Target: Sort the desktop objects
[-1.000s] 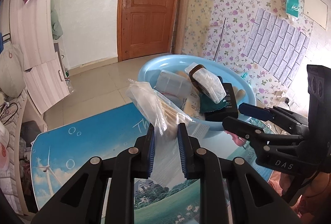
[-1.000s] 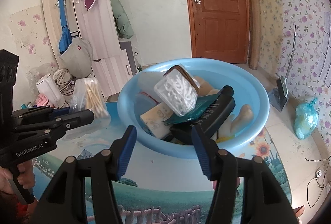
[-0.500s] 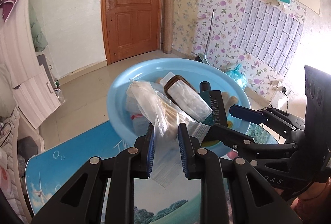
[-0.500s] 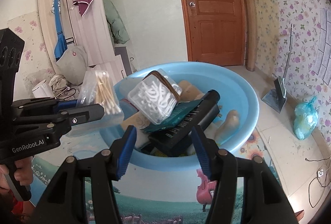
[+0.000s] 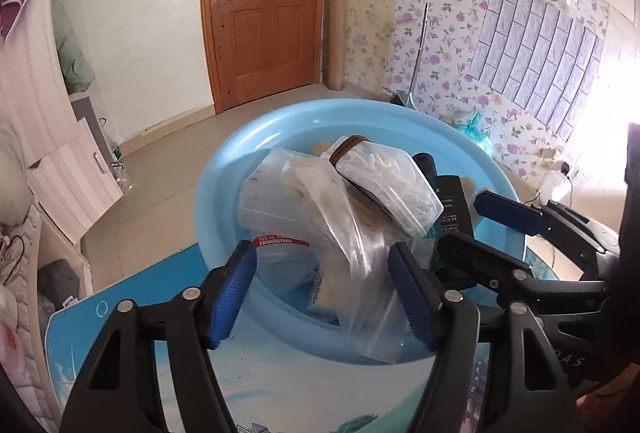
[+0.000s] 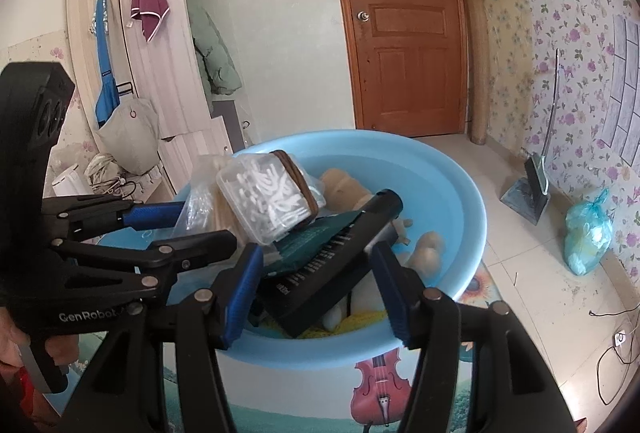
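A light blue basin (image 5: 224, 193) (image 6: 460, 201) on the table holds several objects. A clear zip bag of cotton swabs (image 5: 352, 257) (image 6: 200, 201) lies over the basin's near rim, free between the wide-open jaws of my left gripper (image 5: 324, 285) (image 6: 180, 225). A clear box of white floss picks (image 5: 388, 177) (image 6: 268, 197) leans on top of the pile. A black flat box (image 6: 332, 265) (image 5: 452, 209) lies beside it. My right gripper (image 6: 316, 289) (image 5: 464, 225) is open and empty at the basin's near edge.
The table has a printed landscape cover (image 5: 120, 313) (image 6: 376, 389). Beyond it are a tiled floor, a wooden door (image 5: 264, 1), a white cabinet (image 5: 68, 185), a dustpan (image 6: 528, 189) and a blue plastic bag (image 6: 588, 233) by the flowered wall.
My left gripper carried the swab bag over the basin and opened, and the bag now rests on the pile and rim. My right gripper moved closer to the basin.
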Tool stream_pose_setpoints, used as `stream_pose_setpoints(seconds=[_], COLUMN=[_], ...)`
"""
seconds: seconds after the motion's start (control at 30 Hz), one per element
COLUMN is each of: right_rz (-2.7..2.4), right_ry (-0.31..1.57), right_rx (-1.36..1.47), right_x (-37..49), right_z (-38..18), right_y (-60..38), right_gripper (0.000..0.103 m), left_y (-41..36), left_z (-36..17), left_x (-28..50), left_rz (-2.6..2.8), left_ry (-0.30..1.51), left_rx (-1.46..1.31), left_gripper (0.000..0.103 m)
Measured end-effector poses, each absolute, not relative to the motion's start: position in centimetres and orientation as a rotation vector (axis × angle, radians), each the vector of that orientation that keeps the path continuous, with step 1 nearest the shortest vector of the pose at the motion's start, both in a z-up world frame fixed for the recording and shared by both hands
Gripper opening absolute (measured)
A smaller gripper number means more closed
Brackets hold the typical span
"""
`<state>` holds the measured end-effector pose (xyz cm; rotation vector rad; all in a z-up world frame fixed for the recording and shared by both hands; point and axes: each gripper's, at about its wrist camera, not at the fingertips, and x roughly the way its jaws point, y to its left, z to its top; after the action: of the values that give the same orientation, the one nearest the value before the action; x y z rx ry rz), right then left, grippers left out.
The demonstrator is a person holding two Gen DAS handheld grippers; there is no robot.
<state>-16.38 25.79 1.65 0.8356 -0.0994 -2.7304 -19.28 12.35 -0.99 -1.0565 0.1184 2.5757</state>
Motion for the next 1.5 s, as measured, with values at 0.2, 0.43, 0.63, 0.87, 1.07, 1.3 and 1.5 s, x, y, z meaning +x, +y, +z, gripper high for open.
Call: stream_pose_setpoints(seconds=[0.2, 0.43, 0.63, 0.87, 1.07, 1.3, 1.5], right_rz=[-2.720, -2.706, -2.719, -2.746, -2.776, -2.805, -2.829], right_ry=[-0.118, -0.153, -0.124, -0.153, -0.142, -0.097, -0.088], right_rx=[0.841, 0.860, 0.881, 0.912, 0.888, 0.873, 0.852], right_x=[-16.4, -16.1, -15.0, -13.7, -11.7, -9.0, -7.1], right_z=[1.8, 2.1, 2.5, 3.4, 4.6, 5.7, 6.7], right_y=[25.9, 25.7, 25.0, 24.9, 23.8, 22.2, 21.3], right_gripper=[0.059, 0.069, 0.077, 0.093, 0.103, 0.103, 0.103], left_y=[11.3, 10.2, 9.4, 7.6, 5.9, 2.6, 0.9], left_z=[-0.8, 0.0, 0.7, 1.5, 2.5, 3.3, 3.4], left_x=[-18.7, -16.7, -14.9, -12.3, -9.3, -6.4, -5.0], left_rz=[2.613, 2.580, 2.632, 2.720, 2.829, 2.856, 2.885], left_ry=[0.100, 0.067, 0.113, 0.133, 0.203, 0.072, 0.014], left_rx=[-1.063, -1.024, -1.015, -1.043, -1.025, -1.005, -0.987], left_gripper=[0.083, 0.102, 0.103, 0.103, 0.103, 0.103, 0.103])
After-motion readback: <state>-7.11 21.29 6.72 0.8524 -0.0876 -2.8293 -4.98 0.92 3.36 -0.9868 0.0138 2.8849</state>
